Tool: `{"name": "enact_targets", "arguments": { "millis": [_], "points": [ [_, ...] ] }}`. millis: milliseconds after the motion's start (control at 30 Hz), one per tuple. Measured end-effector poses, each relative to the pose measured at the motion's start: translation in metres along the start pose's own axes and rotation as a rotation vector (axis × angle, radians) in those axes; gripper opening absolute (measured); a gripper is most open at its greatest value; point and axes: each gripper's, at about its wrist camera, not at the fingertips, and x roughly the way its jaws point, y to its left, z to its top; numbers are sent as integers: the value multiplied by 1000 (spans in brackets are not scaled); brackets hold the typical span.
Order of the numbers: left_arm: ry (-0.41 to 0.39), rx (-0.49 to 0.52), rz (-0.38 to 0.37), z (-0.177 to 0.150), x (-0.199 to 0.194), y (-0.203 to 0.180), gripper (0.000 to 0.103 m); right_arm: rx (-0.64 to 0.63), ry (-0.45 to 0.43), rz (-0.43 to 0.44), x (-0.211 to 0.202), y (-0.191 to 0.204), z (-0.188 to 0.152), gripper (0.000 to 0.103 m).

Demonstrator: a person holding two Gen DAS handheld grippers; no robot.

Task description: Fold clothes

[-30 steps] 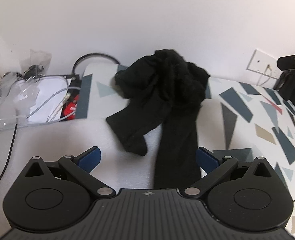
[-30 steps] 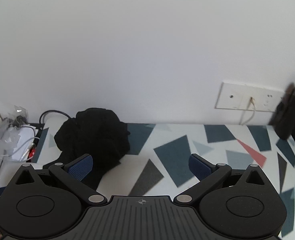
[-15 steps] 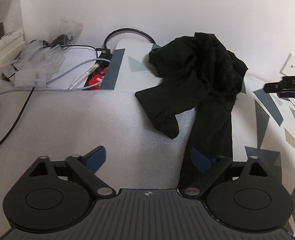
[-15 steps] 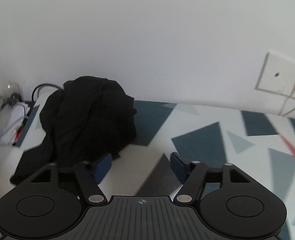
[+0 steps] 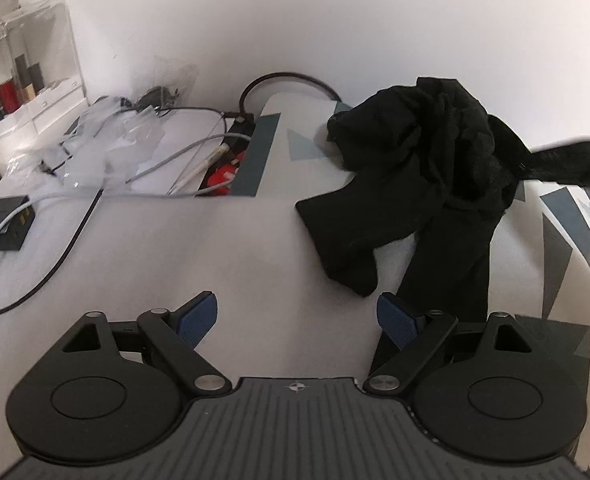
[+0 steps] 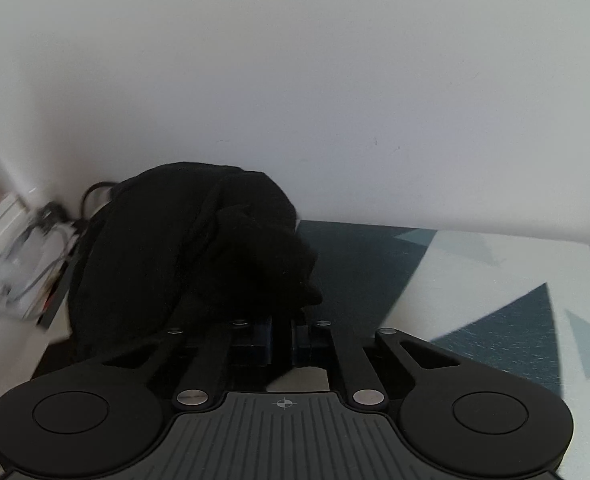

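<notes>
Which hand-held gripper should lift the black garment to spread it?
Right. The right hand-held gripper is closed on the black garment at the heap's edge; the left hand-held gripper hangs open, holding nothing.

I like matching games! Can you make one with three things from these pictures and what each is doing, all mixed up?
Things:
1. left tongs
2. right tongs
3. black clothes

States:
a. crumpled in a heap on the table
b. closed, pinching black fabric
c. wide open, holding nothing

Right pairs: 1-c, 2-b, 3-a
</notes>
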Motion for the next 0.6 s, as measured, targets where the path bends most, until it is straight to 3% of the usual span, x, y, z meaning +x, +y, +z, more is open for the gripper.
{"name": "enact_targets", "arguments": {
  "millis": [133, 267, 467, 600],
  "points": [
    [-21, 20, -39, 7, 9, -15, 89, 55, 9, 19, -37, -29, -24, 5],
    [-10, 87, -109, 4, 18, -44, 89, 133, -8, -23, -91, -60, -56, 5],
    [47, 191, -234, -18, 26, -92, 89, 277, 16, -149, -181, -117, -119, 3],
    [40, 284, -268, -33, 23, -119, 91, 347, 60, -258, -225, -139, -165, 1]
  ]
}}
